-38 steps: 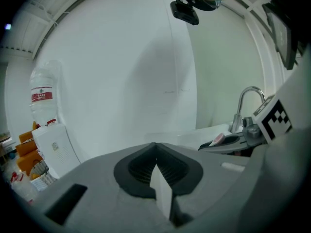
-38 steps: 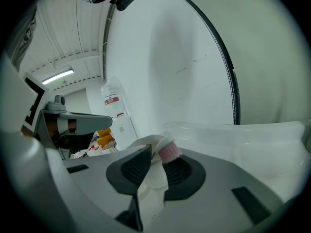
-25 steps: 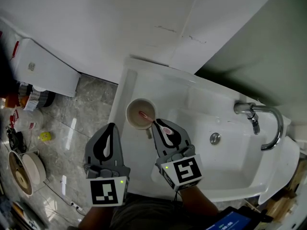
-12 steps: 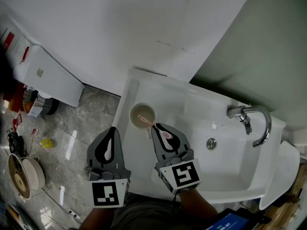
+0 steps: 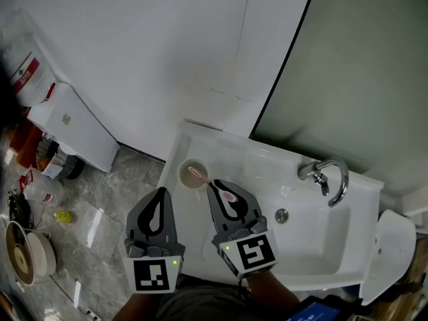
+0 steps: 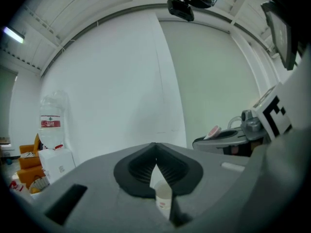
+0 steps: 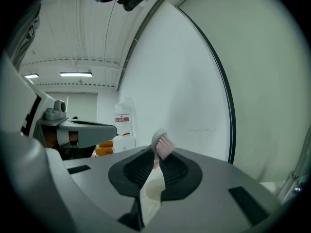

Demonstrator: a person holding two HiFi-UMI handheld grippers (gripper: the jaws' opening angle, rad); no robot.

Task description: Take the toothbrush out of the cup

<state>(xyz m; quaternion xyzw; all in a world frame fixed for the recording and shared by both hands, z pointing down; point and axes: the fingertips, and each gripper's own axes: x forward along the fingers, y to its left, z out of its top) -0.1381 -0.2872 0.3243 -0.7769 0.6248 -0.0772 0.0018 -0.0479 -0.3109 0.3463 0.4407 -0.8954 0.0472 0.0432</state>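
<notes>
Your right claw (image 5: 212, 184) is clamped on the toothbrush (image 7: 163, 144), whose pink bristled head pokes out past the tips. Over the last second you have lifted it: the brush head, earlier down at the cup's mouth, now rides above the cup (image 5: 184, 174), which stands on the left ledge of the sink (image 5: 314, 259). Your left claw (image 5: 159, 192) has risen alongside, jaws together and empty. The brush looks clear of the cup, so the removal seems all but done.
</notes>
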